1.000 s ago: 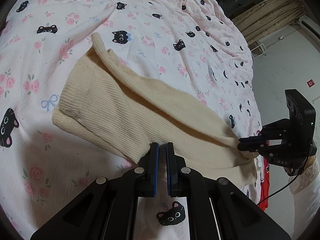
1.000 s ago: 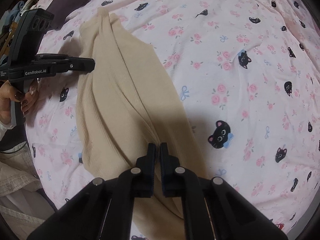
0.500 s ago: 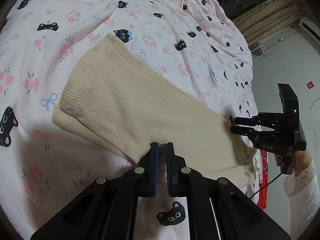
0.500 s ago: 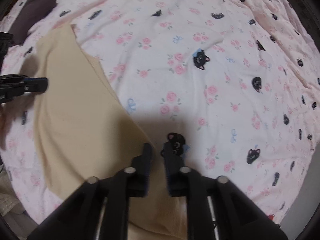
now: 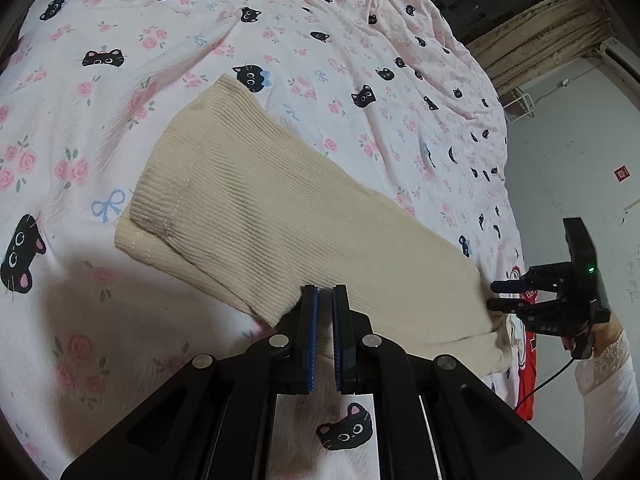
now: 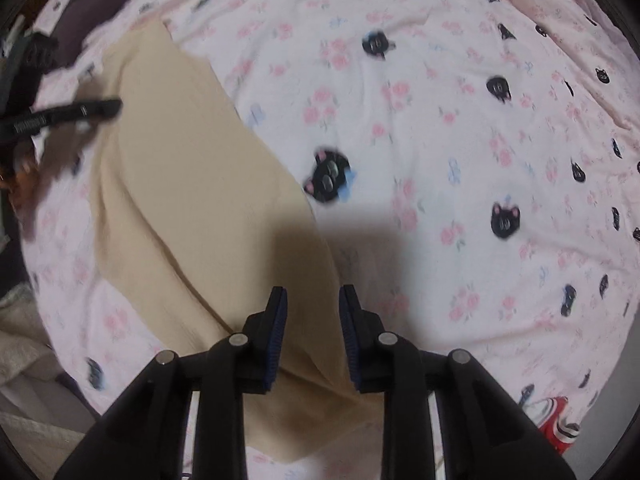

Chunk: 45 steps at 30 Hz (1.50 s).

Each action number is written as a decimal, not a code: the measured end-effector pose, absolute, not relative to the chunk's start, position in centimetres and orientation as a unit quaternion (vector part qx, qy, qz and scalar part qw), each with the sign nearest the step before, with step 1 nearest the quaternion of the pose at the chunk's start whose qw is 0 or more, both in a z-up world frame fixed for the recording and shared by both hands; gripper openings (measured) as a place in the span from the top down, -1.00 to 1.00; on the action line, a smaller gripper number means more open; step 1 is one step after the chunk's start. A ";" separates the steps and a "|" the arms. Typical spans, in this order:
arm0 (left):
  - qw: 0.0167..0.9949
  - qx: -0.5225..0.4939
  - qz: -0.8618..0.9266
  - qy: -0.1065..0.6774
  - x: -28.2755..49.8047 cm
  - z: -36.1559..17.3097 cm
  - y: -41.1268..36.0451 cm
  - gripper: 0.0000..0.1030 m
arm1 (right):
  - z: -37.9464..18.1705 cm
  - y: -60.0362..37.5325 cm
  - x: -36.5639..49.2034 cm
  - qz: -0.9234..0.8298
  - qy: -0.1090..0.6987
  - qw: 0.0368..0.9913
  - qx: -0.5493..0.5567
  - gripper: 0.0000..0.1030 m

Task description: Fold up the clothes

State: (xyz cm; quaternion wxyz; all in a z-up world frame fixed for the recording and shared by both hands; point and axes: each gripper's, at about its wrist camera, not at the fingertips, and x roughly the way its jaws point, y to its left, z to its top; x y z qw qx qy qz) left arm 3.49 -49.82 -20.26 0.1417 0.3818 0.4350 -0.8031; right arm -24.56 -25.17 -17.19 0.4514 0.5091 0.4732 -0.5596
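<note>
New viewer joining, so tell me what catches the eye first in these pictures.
A cream ribbed garment lies folded across the middle of a pink cat-print bedsheet. The left gripper is nearly shut at its near edge; the right gripper, open, hovers over its other end.

One cream garment (image 5: 304,220), two grippers, one dark garment (image 6: 90,12)

- I see a pink bedsheet (image 5: 360,92), cat-and-rose print, over the bed.
- Red garment (image 5: 526,364) at bed's edge.
- Dark cloth (image 6: 94,10) at far corner.
</note>
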 end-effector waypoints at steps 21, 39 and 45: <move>0.183 0.360 -0.809 0.428 5.3 -18.8 -51.3 0.90 | -14.3 -20.5 -23.0 -0.631 0.359 0.484 0.488 0.48; 0.213 0.277 -0.808 0.474 12.0 -16.3 -58.1 0.88 | -13.4 -22.3 -14.9 -0.666 0.376 0.490 0.419 0.44; 0.162 0.290 -0.796 0.506 11.2 -18.0 -58.0 0.88 | -10.5 -25.2 -11.7 -0.676 0.349 0.526 0.380 0.44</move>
